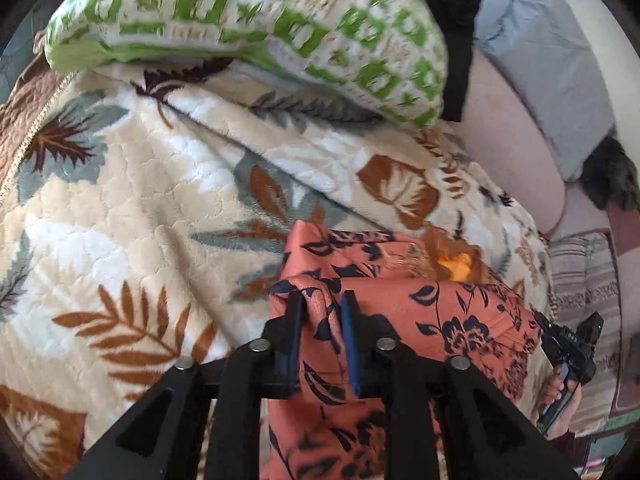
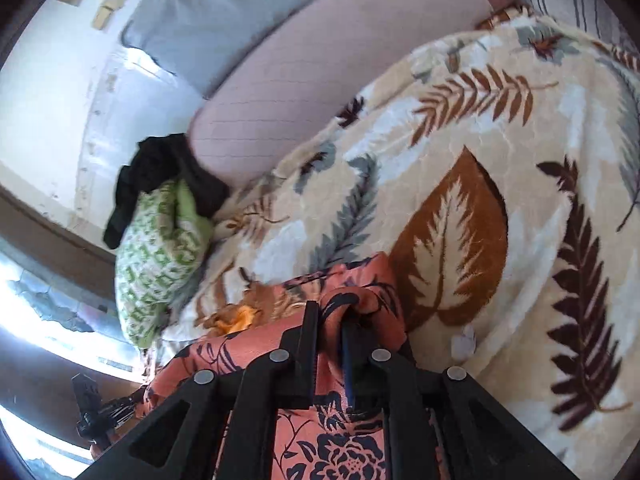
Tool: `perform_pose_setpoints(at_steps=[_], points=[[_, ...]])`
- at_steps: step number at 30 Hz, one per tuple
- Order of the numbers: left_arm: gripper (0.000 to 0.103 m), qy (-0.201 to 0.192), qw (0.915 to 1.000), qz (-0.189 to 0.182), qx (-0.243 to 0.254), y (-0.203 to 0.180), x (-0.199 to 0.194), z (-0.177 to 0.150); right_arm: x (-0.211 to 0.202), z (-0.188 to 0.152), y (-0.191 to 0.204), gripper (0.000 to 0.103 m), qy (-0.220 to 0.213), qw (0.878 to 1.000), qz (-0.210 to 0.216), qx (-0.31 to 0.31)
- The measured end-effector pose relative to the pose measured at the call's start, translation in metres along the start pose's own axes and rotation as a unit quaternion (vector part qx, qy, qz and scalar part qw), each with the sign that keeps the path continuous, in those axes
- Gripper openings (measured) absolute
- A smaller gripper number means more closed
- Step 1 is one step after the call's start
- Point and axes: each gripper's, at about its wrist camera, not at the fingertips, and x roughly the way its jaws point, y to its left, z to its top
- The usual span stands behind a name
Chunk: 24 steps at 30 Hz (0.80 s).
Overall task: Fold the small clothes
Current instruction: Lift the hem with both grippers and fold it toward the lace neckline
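Note:
A coral garment with dark navy flowers [image 1: 460,320] lies bunched on a cream leaf-print blanket [image 1: 160,184]. My left gripper [image 1: 322,308] is shut on a folded edge of it, and cloth fills the gap between the black fingers [image 1: 294,320]. In the right wrist view the same garment [image 2: 340,452] runs under my right gripper [image 2: 330,320], which is shut on a bunched corner. The right gripper [image 1: 568,344] also shows at the garment's far end, with a hand [image 1: 560,392] on it. A small orange piece [image 1: 456,266] peeks out behind the garment.
A green-and-white patterned cushion [image 1: 260,20] rests on the blanket's far side, with a black garment [image 1: 456,20] behind it. Beyond are a pink sheet [image 1: 512,140] and a grey pillow [image 1: 552,80]. Striped fabric [image 1: 580,272] lies at the right edge.

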Motion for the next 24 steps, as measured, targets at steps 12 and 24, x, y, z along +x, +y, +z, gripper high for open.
perform_pose_setpoints(at_steps=[12, 24], points=[[0.062, -0.179, 0.9785, 0.030, -0.098, 0.022, -0.072, -0.043, -0.037, 0.003, -0.043, 0.080, -0.128, 0.991, 0.037, 0.034], [0.066, -0.070, 0.9883, 0.116, 0.069, -0.098, 0.015, -0.153, 0.018, -0.104, 0.069, 0.047, 0.082, 0.976, -0.055, -0.196]])
